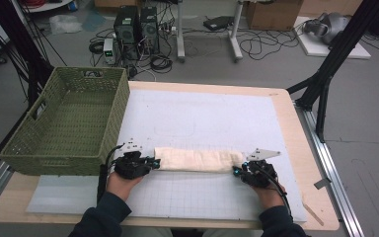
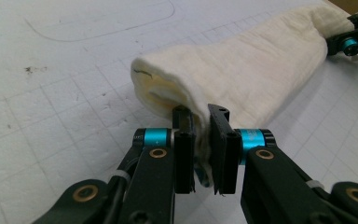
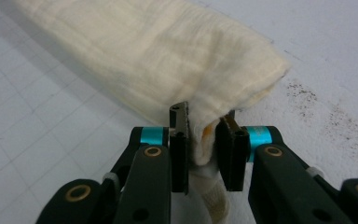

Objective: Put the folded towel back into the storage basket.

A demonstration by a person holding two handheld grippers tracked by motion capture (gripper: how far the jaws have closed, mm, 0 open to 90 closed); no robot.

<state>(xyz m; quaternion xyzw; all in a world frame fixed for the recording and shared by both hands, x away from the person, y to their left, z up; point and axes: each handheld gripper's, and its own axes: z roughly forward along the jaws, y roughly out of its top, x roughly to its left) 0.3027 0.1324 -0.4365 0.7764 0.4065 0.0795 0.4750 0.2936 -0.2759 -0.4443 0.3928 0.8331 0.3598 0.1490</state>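
Observation:
A cream cloth (image 1: 197,160), folded into a long narrow band, lies across the white gridded mat (image 1: 202,118) near the front of the table. My left gripper (image 1: 154,163) is shut on the cloth's left end; its jaws pinch the near corner of the folded cloth (image 2: 233,70). At the other end my right gripper (image 1: 237,170) is shut on the right end, with the cloth (image 3: 168,56) bunched between its pads. The right gripper's far-off jaws (image 2: 354,39) also appear at the top right of the left gripper view.
A green woven basket (image 1: 69,121) stands empty at the table's left, just behind my left hand. The wooden table edge (image 1: 296,128) runs along the right. Beyond the table, computers, cables and black stand legs sit on the floor.

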